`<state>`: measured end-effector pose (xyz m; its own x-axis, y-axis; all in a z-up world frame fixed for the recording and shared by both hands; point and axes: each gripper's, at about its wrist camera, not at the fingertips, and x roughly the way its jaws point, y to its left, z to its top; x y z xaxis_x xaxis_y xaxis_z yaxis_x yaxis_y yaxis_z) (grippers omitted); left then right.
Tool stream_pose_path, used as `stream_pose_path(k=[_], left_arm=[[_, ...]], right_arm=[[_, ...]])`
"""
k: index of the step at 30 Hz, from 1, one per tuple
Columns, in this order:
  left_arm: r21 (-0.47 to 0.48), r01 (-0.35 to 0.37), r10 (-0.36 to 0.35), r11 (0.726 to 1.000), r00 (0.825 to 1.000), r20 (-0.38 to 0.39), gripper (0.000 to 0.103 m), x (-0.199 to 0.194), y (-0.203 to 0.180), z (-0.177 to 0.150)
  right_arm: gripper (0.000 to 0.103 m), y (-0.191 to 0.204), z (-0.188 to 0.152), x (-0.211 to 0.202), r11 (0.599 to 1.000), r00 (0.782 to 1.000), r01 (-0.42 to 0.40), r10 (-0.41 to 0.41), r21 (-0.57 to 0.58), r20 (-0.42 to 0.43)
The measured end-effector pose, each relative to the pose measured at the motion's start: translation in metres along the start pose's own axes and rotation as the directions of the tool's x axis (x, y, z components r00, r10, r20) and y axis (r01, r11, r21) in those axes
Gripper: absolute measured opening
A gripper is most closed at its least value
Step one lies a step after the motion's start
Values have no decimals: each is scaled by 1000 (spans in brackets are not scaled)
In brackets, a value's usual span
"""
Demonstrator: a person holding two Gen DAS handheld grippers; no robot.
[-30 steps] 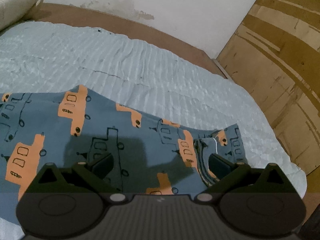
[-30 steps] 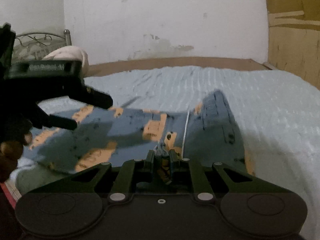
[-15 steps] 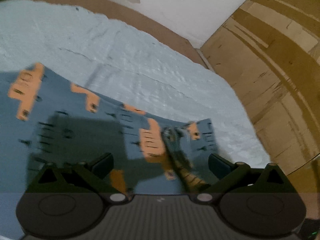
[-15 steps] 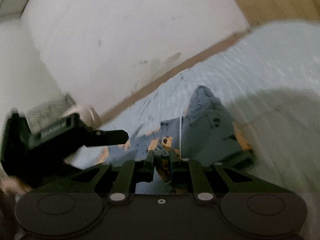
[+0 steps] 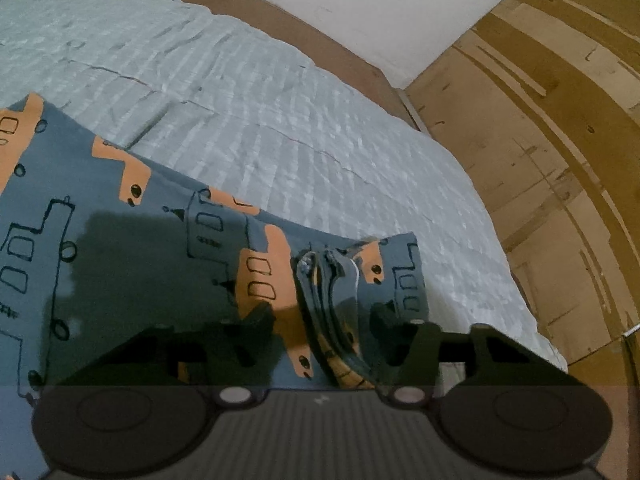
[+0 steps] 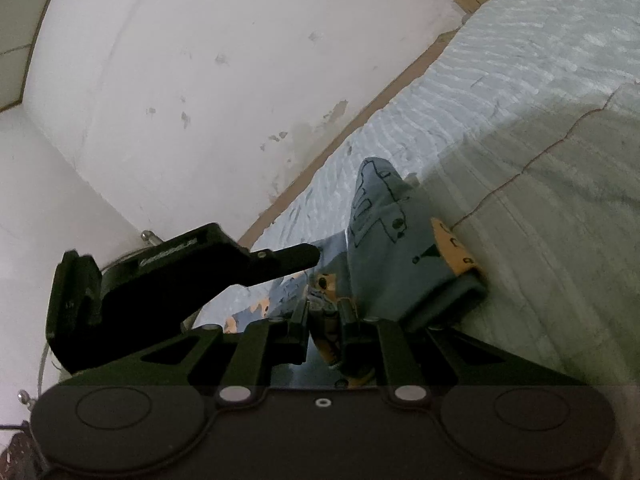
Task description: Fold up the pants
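A: In the left wrist view, is there any writing to read?

B: No writing there. The pants (image 5: 132, 240) carry only a print: orange and outlined trucks on grey-blue cloth. They lie on a pale blue textured bed cover (image 5: 280, 128). Behind it is a brown bed edge, a white wall with worn patches, and a wooden panel (image 5: 540, 140) at the right.

A: And the left gripper (image 5: 322, 312)?

B: Its jaws are closing. A bunched ridge of the waistband stands between the fingers, nearer the right one, but the pads do not press it; there is a gap on both sides.

A: Now the right wrist view.

B: This view is strongly tilted. The left gripper (image 6: 296, 258) appears at the left side, and its body bears small raised lettering, too blurred to read. The white wall (image 6: 180, 80) fills most of the picture, with the bed cover (image 6: 520, 60) at the right.

A: And the right gripper (image 6: 324, 312)?

B: Its jaws stand narrow and are clamped on a fold of the pants (image 6: 384, 232). The cloth hangs out from the fingers, lifted and folded over itself, above the cover.
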<state>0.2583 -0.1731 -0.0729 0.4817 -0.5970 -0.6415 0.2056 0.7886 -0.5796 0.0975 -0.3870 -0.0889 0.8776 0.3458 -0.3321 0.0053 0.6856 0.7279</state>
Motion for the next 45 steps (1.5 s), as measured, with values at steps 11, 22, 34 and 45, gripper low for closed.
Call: stream_pose_path(k=[11,22,34,45], left_arm=[[5,-6,6,1000,1000,6,11,2,-3,-1],[99,-31,26,995,998,52,8,-13,-31,0],[136,-34,19,990,993,113,8,-52,-33,6],[129,-123,104,984,984,146,8,-111,11,29]], right_arm=[[15,3,-1,5,999,1000,23,-24,-34,-1],[16,25,0,-3,988,997,79,-78,-132,15],[16,64,1,-12,962,995,94,-87,-255,40],[16,119,-20,12,947,999,-33,18,-320,-50]])
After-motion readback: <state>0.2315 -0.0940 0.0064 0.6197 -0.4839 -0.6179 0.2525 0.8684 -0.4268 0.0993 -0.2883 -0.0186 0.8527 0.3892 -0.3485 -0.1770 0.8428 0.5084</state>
